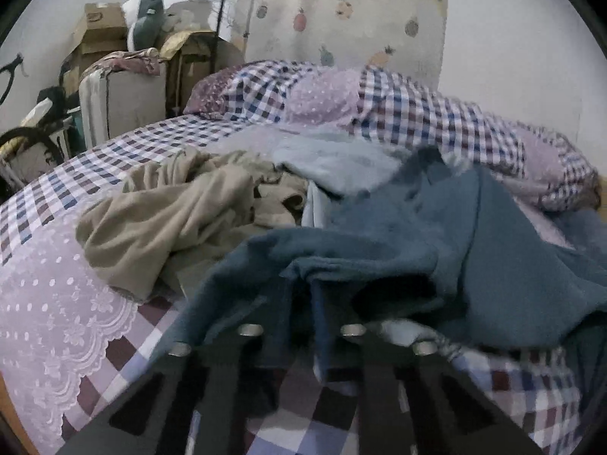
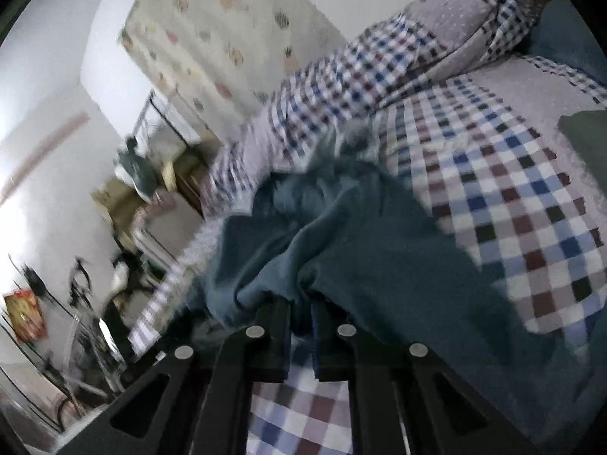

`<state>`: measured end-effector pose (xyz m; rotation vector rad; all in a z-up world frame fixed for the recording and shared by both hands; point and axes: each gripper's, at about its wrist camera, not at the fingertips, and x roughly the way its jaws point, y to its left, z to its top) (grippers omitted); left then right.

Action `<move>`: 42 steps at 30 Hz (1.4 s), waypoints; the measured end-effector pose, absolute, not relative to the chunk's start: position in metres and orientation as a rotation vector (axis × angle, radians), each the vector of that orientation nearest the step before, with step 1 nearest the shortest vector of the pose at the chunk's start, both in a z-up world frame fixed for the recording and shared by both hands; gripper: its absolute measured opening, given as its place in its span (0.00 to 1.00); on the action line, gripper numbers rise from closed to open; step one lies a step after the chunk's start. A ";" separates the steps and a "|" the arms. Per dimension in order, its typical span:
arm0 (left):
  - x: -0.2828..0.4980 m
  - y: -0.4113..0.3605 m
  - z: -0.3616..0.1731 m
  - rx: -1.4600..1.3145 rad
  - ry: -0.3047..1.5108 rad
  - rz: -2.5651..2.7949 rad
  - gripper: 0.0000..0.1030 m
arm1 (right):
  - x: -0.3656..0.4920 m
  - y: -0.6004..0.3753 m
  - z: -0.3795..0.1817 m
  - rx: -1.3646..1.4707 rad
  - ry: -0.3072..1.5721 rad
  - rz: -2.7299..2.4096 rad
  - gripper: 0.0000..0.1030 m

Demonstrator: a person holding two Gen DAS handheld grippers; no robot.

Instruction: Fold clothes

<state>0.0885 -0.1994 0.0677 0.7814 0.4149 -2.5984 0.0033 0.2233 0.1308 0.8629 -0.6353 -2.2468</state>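
Black fingers of my left tongs fill the bottom of the left view, and a fold of the dark blue cloth is bunched up right at their tips. The cloth hides the tips, so I think they pinch it, but I cannot tell for sure. This blue cloth spreads from the low middle up to the right side of the frame, lying on the checked bed sheet.

Just behind the blue cloth, in the middle of the frame, lies a light blue garment. To the left of it is a crumpled tan garment, touching the blue pile at its edge. A checked quilt is heaped along the far side of the bed, in the upper middle and right. In the upper left I see cardboard boxes with a grey stuffed toy on top. A curtain with fruit pictures hangs at the top middle.

In the right view, my right tongs sit at the bottom middle. Their two fingers are close together with the dark blue cloth squeezed between them, so they are gripping it. The cloth rises from the tips toward the middle of the frame and also runs down the right side. The picture is tilted and a bit blurry. The checked sheet fills the right side, and the quilt is at the upper right.
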 end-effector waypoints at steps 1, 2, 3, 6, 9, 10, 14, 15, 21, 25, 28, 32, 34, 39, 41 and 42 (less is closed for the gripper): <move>0.090 -0.202 0.070 0.755 0.439 -2.605 0.00 | 0.002 0.234 0.134 0.839 -0.680 -2.257 0.06; 0.092 -0.204 0.074 0.718 0.463 -2.610 0.00 | 0.000 0.244 0.134 0.828 -0.728 -2.269 0.07; 0.094 -0.205 0.077 0.687 0.473 -2.619 0.00 | -0.005 0.256 0.129 0.838 -0.782 -2.283 0.07; 0.097 -0.209 0.087 0.596 0.500 -2.643 0.00 | -0.018 0.263 0.108 0.991 -0.733 -2.386 0.11; 0.098 -0.209 0.092 0.556 0.475 -2.628 0.00 | -0.018 0.246 0.102 1.112 -0.520 -2.488 0.12; 0.099 -0.211 0.093 0.545 0.485 -2.626 0.00 | -0.018 0.241 0.100 1.151 -0.445 -2.517 0.14; 0.110 -0.226 0.102 0.458 0.492 -2.601 0.00 | 0.005 0.232 0.116 1.076 -0.235 -2.667 0.52; 0.116 -0.233 0.107 0.418 0.496 -2.587 0.00 | 0.013 0.230 0.120 1.047 -0.213 -2.690 0.53; 0.149 -0.279 0.121 0.278 0.610 -2.501 0.00 | 0.051 0.169 0.111 0.976 -0.065 -2.521 0.53; 0.137 -0.278 0.107 0.417 0.658 -2.543 0.00 | 0.064 0.106 0.086 0.965 0.193 -2.448 0.53; 0.125 -0.273 0.096 0.540 0.678 -2.579 0.07 | 0.069 0.073 0.074 0.912 0.337 -2.448 0.53; 0.114 -0.267 0.089 0.667 0.696 -2.663 0.56 | 0.068 0.051 0.060 0.891 0.380 -2.458 0.53; 0.111 -0.269 0.087 0.730 0.716 -2.719 0.60 | 0.065 0.051 0.054 0.905 0.334 -2.463 0.53; 0.112 -0.271 0.083 0.833 0.777 -2.826 0.60 | 0.061 0.057 0.044 0.918 0.235 -2.473 0.55; 0.111 -0.264 0.083 0.878 0.687 -2.837 0.60 | 0.062 0.060 0.044 0.917 0.230 -2.473 0.56; 0.108 -0.259 0.081 0.913 0.616 -2.831 0.60 | 0.061 0.060 0.043 0.918 0.227 -2.472 0.57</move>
